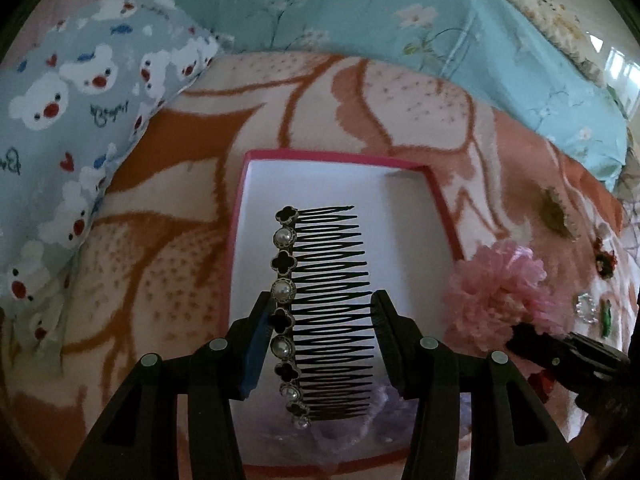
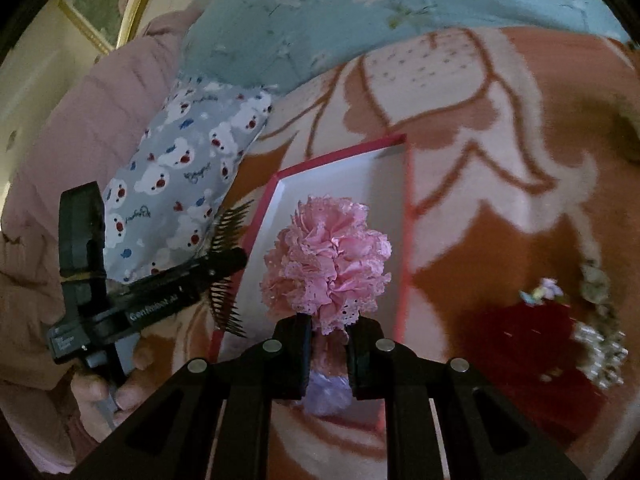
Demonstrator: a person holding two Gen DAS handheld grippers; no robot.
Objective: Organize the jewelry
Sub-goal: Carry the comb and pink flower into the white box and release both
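My left gripper (image 1: 320, 300) is shut on a black hair comb (image 1: 320, 312) set with pearls and black clovers, held over the white inside of a pink-rimmed box (image 1: 340, 158). My right gripper (image 2: 330, 322) is shut on a pink fabric flower (image 2: 326, 256) by its base, above the same box (image 2: 344, 152). The flower also shows in the left wrist view (image 1: 496, 296), right of the box. The comb (image 2: 228, 240) and the left gripper (image 2: 228, 258) show at the left in the right wrist view.
The box lies on an orange and cream blanket (image 1: 160, 260). A bear-print pillow (image 1: 72, 120) lies to the left, a teal floral quilt (image 1: 400, 20) behind. Small brooches and clips (image 1: 588, 308) lie right of the box, with a red item (image 2: 532, 340) and beaded pieces (image 2: 600, 344).
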